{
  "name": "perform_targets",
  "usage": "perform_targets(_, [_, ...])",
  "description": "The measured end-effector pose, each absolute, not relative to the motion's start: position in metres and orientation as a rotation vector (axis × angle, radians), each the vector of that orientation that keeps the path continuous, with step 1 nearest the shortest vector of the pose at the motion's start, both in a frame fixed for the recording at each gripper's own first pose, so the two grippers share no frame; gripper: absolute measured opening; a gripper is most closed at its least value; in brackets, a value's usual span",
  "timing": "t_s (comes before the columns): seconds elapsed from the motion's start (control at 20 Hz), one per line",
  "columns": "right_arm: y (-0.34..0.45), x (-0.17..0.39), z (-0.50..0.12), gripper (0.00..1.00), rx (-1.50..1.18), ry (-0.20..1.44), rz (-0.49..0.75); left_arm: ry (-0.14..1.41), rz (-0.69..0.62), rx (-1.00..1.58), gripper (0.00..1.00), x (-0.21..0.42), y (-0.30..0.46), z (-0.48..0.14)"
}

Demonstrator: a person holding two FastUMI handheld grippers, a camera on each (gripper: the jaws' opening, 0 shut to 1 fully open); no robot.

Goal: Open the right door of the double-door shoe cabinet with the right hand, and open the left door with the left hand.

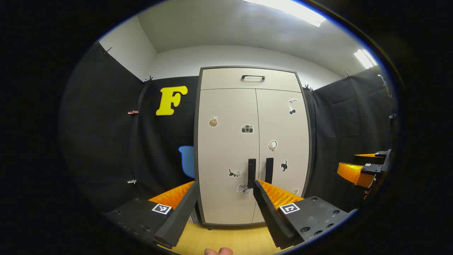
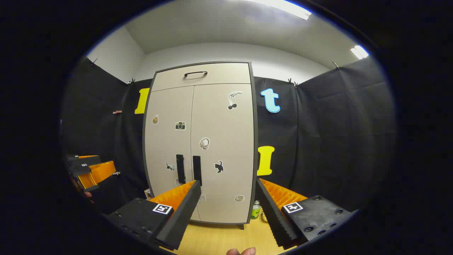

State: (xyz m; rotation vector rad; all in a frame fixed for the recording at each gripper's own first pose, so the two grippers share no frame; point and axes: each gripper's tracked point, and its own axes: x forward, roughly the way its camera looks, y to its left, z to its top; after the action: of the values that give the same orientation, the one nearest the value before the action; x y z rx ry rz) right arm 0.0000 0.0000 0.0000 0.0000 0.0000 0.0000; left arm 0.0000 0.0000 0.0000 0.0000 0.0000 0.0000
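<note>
Both doors of the shoe cabinet shut, and it stands straight ahead of the left gripper and the right gripper, jaws wide apart on each, door handles just beyond the fingertips, nothing gripped.

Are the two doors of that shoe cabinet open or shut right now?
Shut. The left door and right door lie flush, with only a thin seam between their two dark handles. Nothing inside shows.
</note>
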Motion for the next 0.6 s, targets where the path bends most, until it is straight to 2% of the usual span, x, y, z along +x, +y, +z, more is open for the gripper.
perform_targets(0.6, [0.0051, 0.0010, 0.0079, 0.97, -0.026, -0.031, -0.012, 0.002, -0.031, 0.029, 0.95, 0.0038, -0.0057, 0.0015])
